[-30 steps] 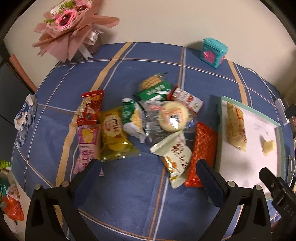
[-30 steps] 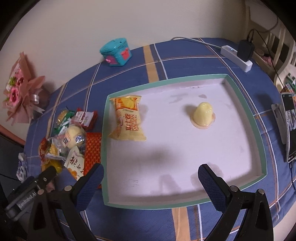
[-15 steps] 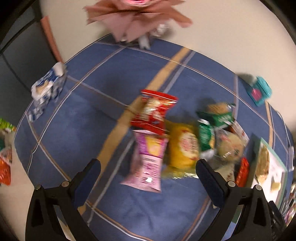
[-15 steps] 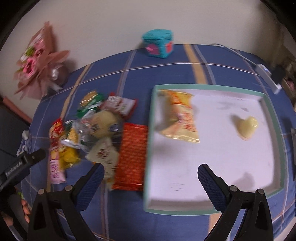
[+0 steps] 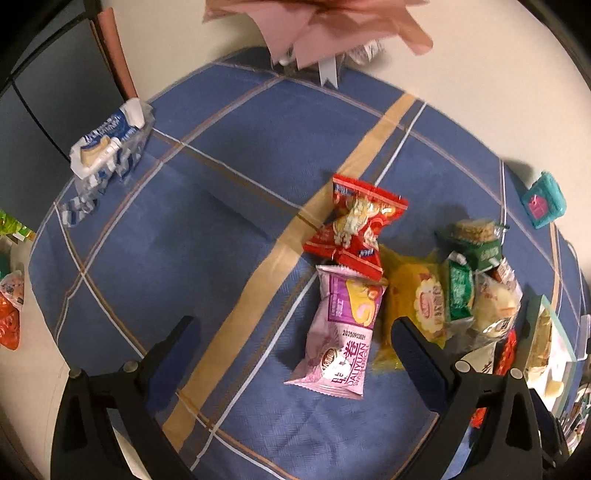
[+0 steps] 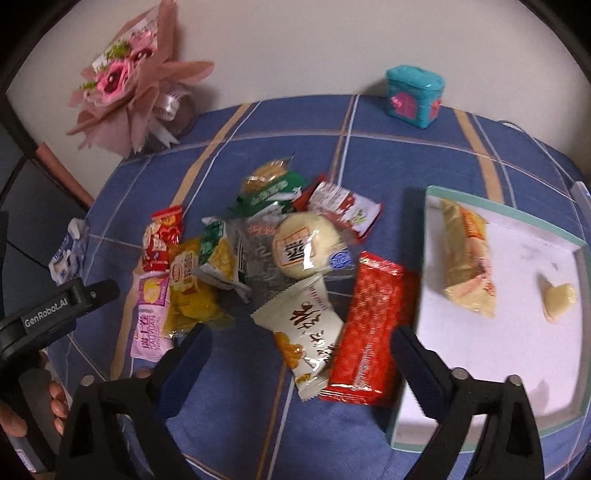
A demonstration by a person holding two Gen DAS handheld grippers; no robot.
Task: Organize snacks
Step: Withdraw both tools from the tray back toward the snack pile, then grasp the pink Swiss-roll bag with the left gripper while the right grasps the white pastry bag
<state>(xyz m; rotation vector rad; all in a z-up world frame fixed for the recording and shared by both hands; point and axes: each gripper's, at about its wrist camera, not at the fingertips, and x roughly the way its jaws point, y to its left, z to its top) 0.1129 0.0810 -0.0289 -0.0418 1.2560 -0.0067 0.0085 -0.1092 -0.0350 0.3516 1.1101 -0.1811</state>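
Snack pile [image 6: 258,258] sits mid-frame in the right wrist view, on the blue plaid tablecloth [image 6: 406,155], and it's a mess: wrappers overlap so much that the green packet [image 6: 218,251] and the clear-wrapped bun [image 6: 306,247] are half buried. The right gripper [image 6: 301,354] is wide but its jaws are closing, nothing pinched yet; the cream packet [image 6: 306,332] and the red bar [image 6: 373,325] lie in the gap. The tray [image 6: 583,332] on the right is cut off by the frame edge and holds a yellow packet [image 6: 467,254] and a small pale jelly [image 6: 559,299].

In the left wrist view, the left gripper [image 5: 291,350] is spread wide and empty over the pink packet [image 5: 343,328]. The bouquet [image 5: 317,33] up top is cropped and blurry.
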